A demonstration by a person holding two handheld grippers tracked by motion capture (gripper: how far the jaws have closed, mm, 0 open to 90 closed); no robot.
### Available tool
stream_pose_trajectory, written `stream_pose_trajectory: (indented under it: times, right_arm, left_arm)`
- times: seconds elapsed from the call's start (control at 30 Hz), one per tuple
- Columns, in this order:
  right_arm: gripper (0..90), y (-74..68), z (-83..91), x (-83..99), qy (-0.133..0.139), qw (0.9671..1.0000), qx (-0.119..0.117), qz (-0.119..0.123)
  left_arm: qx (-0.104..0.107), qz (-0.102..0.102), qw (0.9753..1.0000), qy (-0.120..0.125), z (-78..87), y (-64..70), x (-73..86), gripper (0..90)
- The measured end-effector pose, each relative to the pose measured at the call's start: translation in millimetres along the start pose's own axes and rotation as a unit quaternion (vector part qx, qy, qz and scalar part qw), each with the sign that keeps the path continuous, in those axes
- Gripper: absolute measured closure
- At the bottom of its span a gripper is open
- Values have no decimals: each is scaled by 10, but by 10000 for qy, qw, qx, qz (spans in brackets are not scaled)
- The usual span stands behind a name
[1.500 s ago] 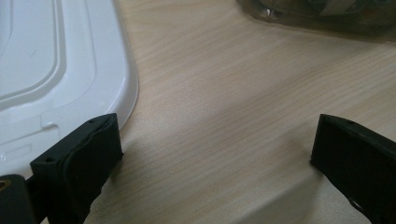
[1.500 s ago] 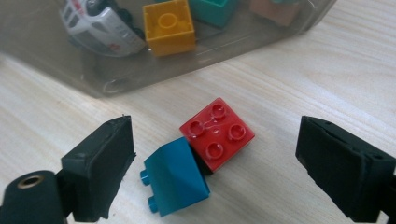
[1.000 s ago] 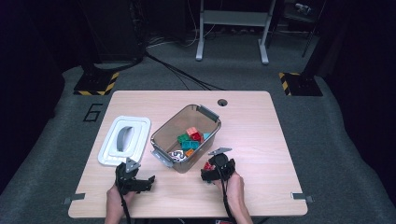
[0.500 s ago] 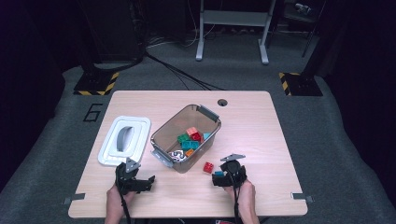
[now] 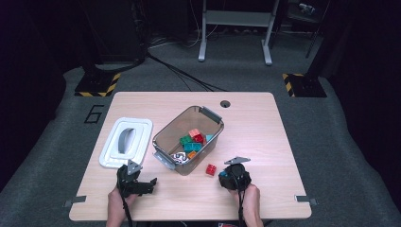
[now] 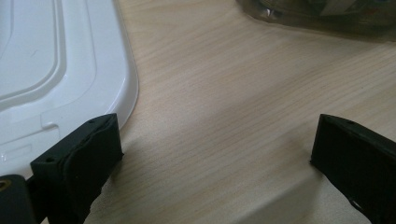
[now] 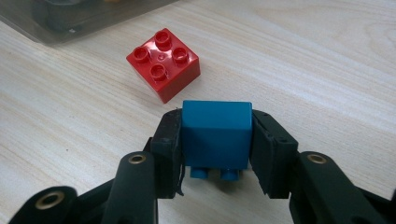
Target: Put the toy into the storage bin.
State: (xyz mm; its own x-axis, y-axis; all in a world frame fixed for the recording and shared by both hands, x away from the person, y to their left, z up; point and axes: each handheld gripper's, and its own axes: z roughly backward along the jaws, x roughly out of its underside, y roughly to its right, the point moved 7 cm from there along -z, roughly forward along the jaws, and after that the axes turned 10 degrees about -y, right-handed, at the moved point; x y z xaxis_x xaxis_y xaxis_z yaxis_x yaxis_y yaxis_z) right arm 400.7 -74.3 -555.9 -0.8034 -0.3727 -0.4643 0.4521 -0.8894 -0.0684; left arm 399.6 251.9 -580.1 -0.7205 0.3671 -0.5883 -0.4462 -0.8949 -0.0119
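A blue brick sits clamped between the jaws of my right gripper, studs toward the camera; from above this gripper is near the table's front edge. Just beyond it a red four-stud brick lies on the wood, also seen as the red brick in front of the clear bin. The bin holds several coloured bricks. My left gripper stands open over bare wood, its jaws wide apart, beside the white lid; in the high view the left gripper is at front left.
The white lid lies left of the bin. A corner of the bin shows at the far right of the left gripper view. A round cable hole sits near the table's back edge. Bare wood spreads to the right of the bin.
My right gripper has pulled back to the right with the blue brick, leaving the red brick on the table in front of the bin. The left gripper has stayed put.
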Motion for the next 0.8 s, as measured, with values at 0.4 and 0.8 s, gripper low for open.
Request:
stream_pose_trajectory:
  times: [0.4, 0.8]
  right_arm:
    - [587, 70, 102, -59, 126, 9999, -101, -19]
    - [588, 220, 293, -197, 352, 9993, -88, -65]
  left_arm:
    - [2, 1, 10000, 1, 0, 0, 0, 17]
    - [-9, -8, 10000, 14, -1, -3, -3, 17]
